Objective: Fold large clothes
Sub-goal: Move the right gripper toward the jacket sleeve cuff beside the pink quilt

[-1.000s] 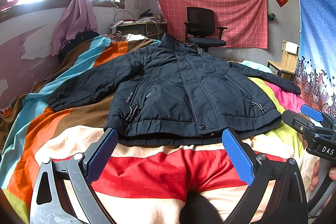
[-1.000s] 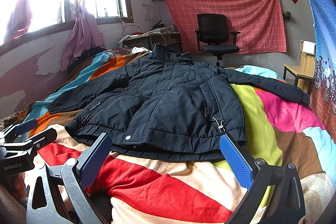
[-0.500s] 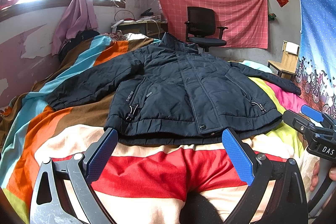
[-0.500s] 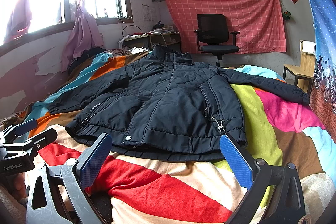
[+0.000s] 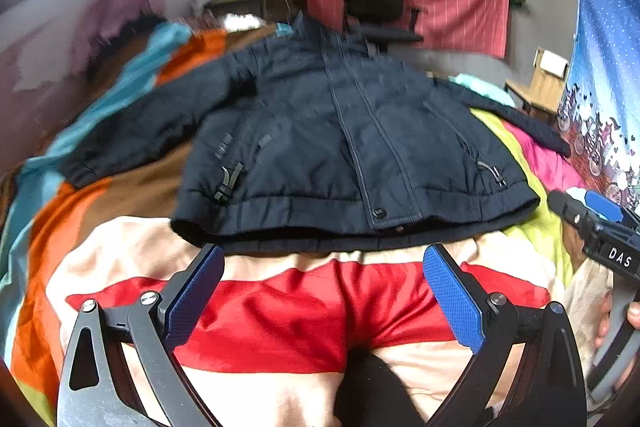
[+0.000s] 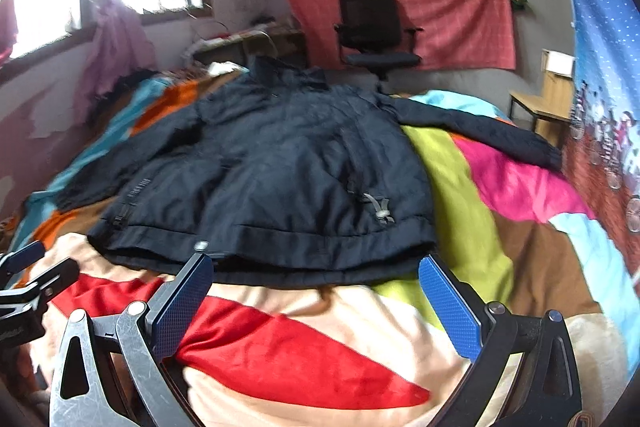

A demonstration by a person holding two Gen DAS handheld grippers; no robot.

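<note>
A dark navy padded jacket (image 5: 340, 143) (image 6: 272, 179) lies face up and zipped on a striped bed cover, sleeves spread to both sides, hem toward me. My left gripper (image 5: 324, 279) hovers open just short of the hem, blue pads wide apart, nothing between them. My right gripper (image 6: 316, 291) is likewise open in front of the hem's right half. Each gripper shows at the edge of the other's view: the right one (image 5: 596, 223) with a hand on it, the left one (image 6: 28, 279) low at the left.
The bed cover (image 5: 280, 311) has red, cream, orange, brown, lime and pink stripes. A black office chair (image 6: 372, 35) stands beyond the bed before a red checked cloth. A wooden stool (image 6: 548, 103) and blue curtain sit at right; a window at left.
Both grippers have moved forward and down toward the jacket's hem, which now sits nearer and larger in both views. Both views are motion-blurred. Jaws remain open.
</note>
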